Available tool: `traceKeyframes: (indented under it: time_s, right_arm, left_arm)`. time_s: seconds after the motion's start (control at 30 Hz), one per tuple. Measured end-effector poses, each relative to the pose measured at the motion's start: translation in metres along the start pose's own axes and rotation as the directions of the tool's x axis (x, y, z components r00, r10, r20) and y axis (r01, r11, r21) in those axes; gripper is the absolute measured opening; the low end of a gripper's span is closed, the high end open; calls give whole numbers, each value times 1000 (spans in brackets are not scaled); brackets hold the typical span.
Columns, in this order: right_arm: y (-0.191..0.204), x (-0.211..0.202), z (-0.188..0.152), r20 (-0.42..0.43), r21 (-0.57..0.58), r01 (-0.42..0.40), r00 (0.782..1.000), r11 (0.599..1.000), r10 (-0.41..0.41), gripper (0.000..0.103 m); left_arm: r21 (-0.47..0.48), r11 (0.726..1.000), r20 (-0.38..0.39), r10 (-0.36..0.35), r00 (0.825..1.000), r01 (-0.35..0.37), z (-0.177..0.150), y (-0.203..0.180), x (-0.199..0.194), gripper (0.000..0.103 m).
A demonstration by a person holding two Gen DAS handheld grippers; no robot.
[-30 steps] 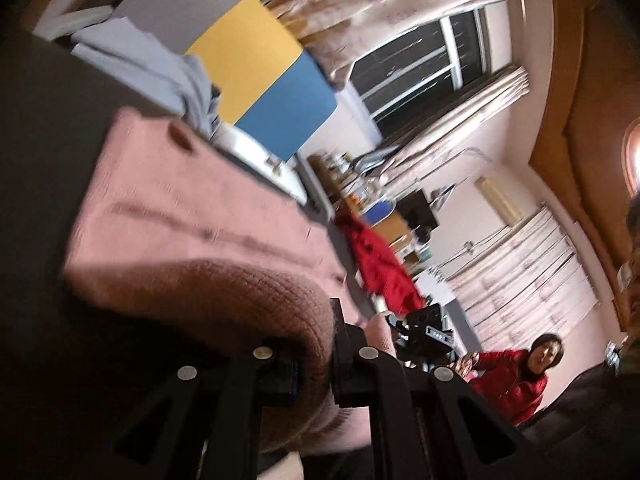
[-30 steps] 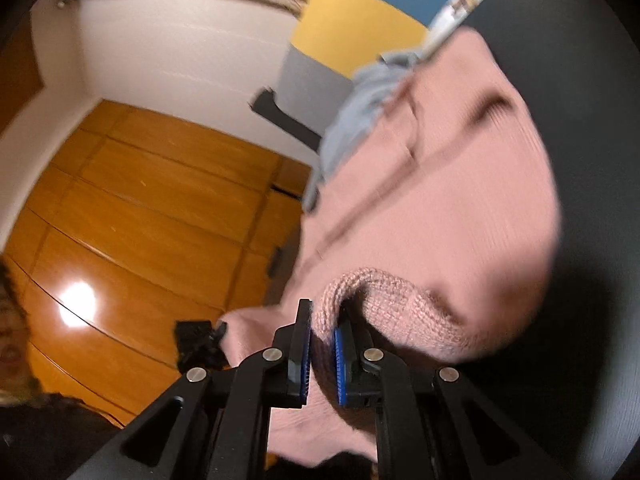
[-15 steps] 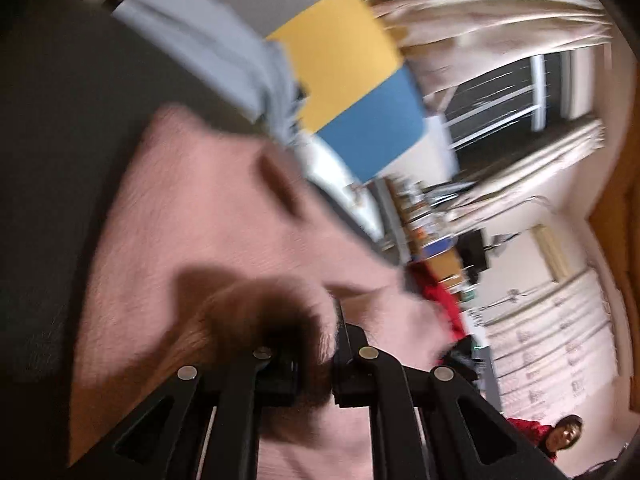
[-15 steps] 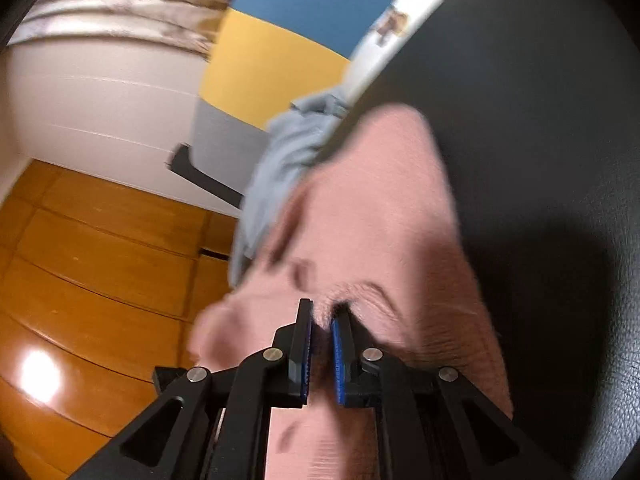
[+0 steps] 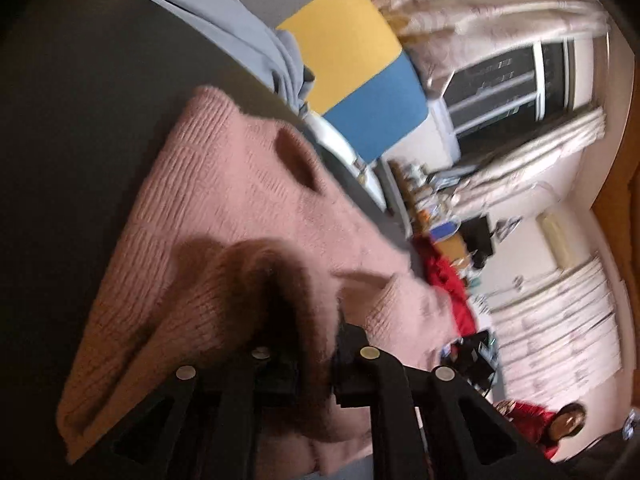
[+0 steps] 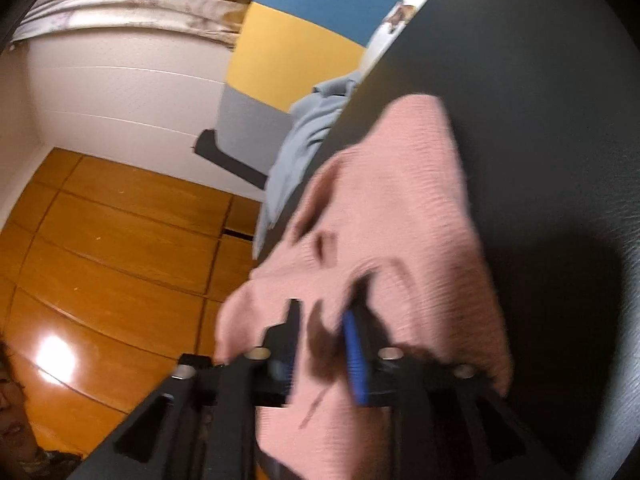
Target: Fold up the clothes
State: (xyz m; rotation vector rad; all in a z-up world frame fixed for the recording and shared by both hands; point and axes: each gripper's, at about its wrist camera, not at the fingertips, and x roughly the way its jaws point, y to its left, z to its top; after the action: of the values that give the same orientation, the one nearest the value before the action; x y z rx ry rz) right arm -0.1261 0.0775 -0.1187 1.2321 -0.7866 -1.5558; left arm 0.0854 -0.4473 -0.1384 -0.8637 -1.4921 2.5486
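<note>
A pink knit sweater (image 5: 240,200) lies on a dark leather-like surface (image 5: 80,120). My left gripper (image 5: 316,336) pinches a doubled fold of the sweater at its near edge, though its jaws are beginning to open. In the right wrist view the same sweater (image 6: 400,200) lies on the dark surface (image 6: 540,80). My right gripper (image 6: 324,316) hovers low over its near edge with the jaws opening. Knit shows between the blue pad (image 6: 354,360) and the other finger, and neither presses on it.
A light blue garment (image 5: 240,32) is bunched at the surface's far edge, also visible as a blue garment (image 6: 308,132) in the right wrist view. Behind it stands a yellow and blue panel (image 5: 348,52). A red garment (image 5: 444,280) and a seated person (image 5: 560,428) are far off. Wooden floor (image 6: 120,240) lies beside the surface.
Both grippers came down toward the surface with the sweater's edge. The right jaws, pinched on a fold before, have parted and let it drop. The left still grips its fold.
</note>
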Motion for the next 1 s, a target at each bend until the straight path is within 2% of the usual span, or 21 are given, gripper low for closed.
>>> traceKeyframes:
  time_s: [0.07,0.1,0.2,0.33,0.43,0.47,0.5,0.53,0.57,0.6,0.7,0.8,0.9,1.0]
  right_arm:
    - [9,1,-1,-6,-9,-20,1000,1000,20,49]
    - [14,3,-2,-10,-21,-24,1000,999,24,50]
    - [19,10,-5,-36,-37,-17,999,999,16,56]
    - [29,28,-8,-98,-116,57,993,992,-69,56]
    - [42,38,-7,-118,-253,148,976,956,-182,55]
    - [46,42,-6,-116,-296,179,968,938,-221,50]
    - [50,44,-4,-113,-330,206,960,921,-255,41]
    - [52,46,-3,-115,-344,217,956,913,-271,34]
    - [55,47,-1,-121,-353,214,955,911,-271,18]
    - [57,46,-1,-135,-349,181,961,919,-241,10]
    - [60,37,1,-157,-317,93,976,944,-149,10]
    - [58,28,15,-95,-231,2,995,973,-24,10]
    - [47,35,39,21,-109,-54,998,993,56,10]
    - [13,34,60,129,72,-83,989,994,73,15]
  left_arm:
    - [7,1000,19,-19,1000,19,3,-7,0,20]
    - [9,1000,17,-29,999,29,5,-9,0,21]
    - [15,1000,-32,-16,999,17,3,-15,8,27]
    - [47,999,-72,8,997,-4,-2,-22,12,32]
    - [91,995,-92,55,994,-47,-1,-28,14,32]
    - [104,993,-102,71,992,-61,0,-30,16,32]
    - [115,992,-118,73,990,-59,0,-32,17,28]
    - [118,993,-130,43,991,-28,1,-34,16,16]
    - [114,993,-138,-2,990,18,1,-36,14,14]
    - [120,991,-143,-46,989,63,2,-40,12,13]
    - [121,983,-121,-124,985,139,12,-49,6,10]
    - [60,978,-70,-197,978,202,28,-44,5,9]
    - [-80,966,3,-245,969,245,47,-21,15,9]
    - [-286,913,111,-271,956,291,61,19,33,19]
